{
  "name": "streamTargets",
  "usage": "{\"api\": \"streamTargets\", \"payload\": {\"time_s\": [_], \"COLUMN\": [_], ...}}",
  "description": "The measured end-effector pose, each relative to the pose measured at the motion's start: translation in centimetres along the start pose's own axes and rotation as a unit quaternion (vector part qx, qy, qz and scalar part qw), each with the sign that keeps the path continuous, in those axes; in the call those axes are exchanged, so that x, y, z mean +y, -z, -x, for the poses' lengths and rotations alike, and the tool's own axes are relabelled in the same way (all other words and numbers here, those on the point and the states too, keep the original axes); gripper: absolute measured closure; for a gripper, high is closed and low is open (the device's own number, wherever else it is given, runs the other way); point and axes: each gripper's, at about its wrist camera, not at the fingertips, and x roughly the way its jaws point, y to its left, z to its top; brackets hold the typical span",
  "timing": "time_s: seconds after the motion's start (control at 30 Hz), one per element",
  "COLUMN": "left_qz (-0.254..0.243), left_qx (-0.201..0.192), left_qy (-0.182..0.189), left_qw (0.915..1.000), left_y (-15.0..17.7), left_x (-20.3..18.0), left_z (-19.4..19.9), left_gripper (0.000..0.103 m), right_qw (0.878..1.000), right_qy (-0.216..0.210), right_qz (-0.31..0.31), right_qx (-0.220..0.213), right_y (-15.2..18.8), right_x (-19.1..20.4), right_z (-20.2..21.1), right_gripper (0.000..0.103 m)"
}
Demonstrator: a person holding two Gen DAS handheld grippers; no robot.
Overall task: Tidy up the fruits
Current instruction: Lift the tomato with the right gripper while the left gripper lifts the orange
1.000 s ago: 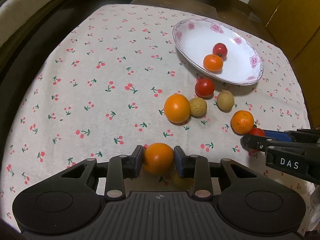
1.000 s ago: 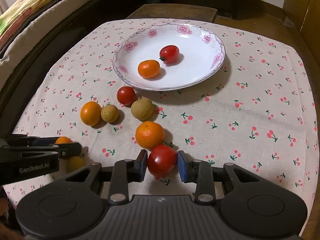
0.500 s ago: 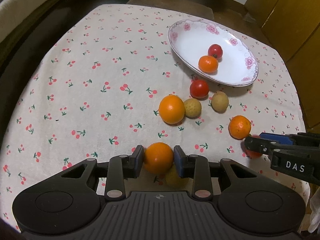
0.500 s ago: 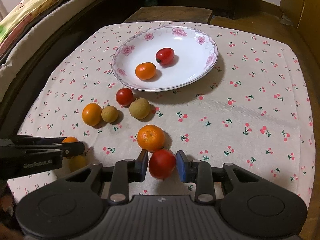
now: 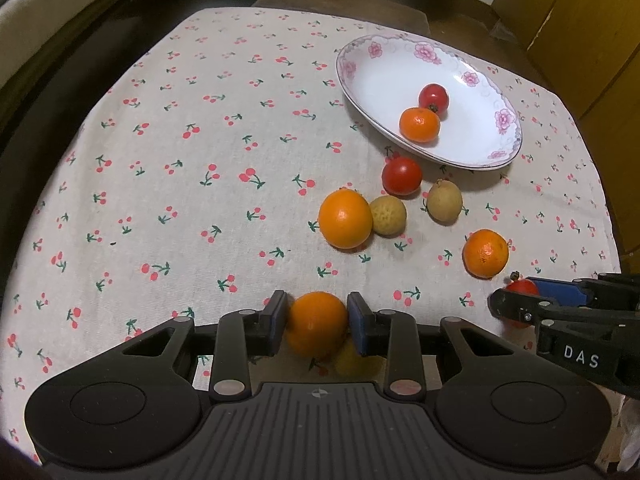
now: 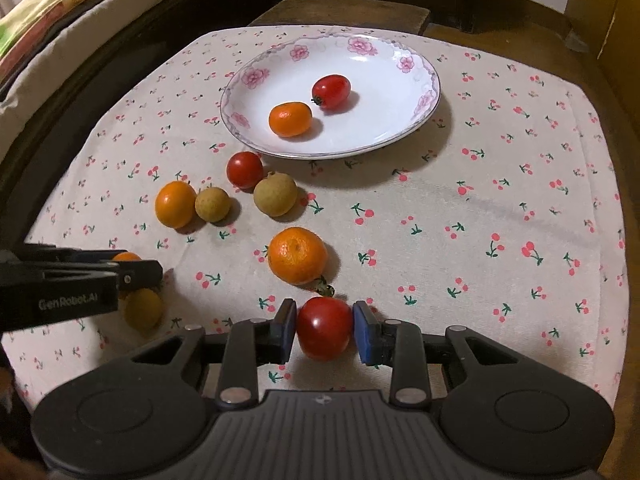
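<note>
Left gripper (image 5: 317, 322) clamped on smooth round orange (image 5: 316, 322). Right gripper (image 6: 325, 332) clamped on glossy red tomato (image 6: 324, 328), raised above cherry-print tablecloth (image 6: 480, 220).

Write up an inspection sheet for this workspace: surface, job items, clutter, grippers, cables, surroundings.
Surface: cherry-print tablecloth covering the table.
Job's things: floral plate holds a small orange and a tomato; two oranges, one tomato and three brownish round fruits lie loose on the cloth.
Clutter: nothing seen.
Grippers: left gripper shut on an orange; right gripper shut on a red tomato.
Cables: nothing seen.
Surroundings: dark wooden furniture, cushioned bench at left.
</note>
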Motion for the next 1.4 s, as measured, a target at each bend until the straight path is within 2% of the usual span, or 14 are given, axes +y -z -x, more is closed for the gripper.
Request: {"api": "streamTargets", "payload": {"time_s": [0.33, 0.57, 0.7, 0.83, 0.93, 1.17, 1.4], "left_qz": [0.001, -0.002, -0.004, -0.002, -0.002, -0.003, -0.012], "left_qx": [-0.008, -0.016, -0.015, -0.014, -0.013, -0.011, -0.004], "left_qy": [0.007, 0.014, 0.015, 0.017, 0.018, 0.02, 0.016], "left_qw": [0.9999, 0.9998, 0.9998, 0.9998, 0.9997, 0.9997, 0.9998], "left_y": [0.1, -0.1, -0.2, -0.2, -0.2, -0.2, -0.1], "left_x": [0.1, -0.3, -0.6, -0.5, -0.5, -0.4, -0.8], "left_z": [0.8, 1.6, 1.5, 1.5, 1.5, 1.4, 0.9], "left_gripper": [0.063, 0.063, 0.063, 0.063, 0.063, 0.062, 0.063], "right_qw": [1.0, 1.0, 1.0, 0.999, 0.999, 1.0, 1.0], "right_qy": [-0.006, -0.007, -0.005, -0.029, -0.031, -0.029, -0.002], "right_qz": [0.001, 0.001, 0.0, -0.014, -0.011, -0.005, 0.023], "right_qx": [-0.007, -0.025, -0.018, -0.005, 0.0, 0.009, 0.008], "right_y": [0.3, -0.4, -0.3, -0.3, -0.1, 0.2, 0.7], "right_x": [0.2, 0.3, 0.2, -0.3, 0.1, 0.5, 1.4], "right_z": [1.3, 2.6, 2.1, 1.7, 1.4, 0.9, 0.2], "right_gripper": [0.072, 0.076, 0.076, 0.076, 0.075, 0.074, 0.074]}}
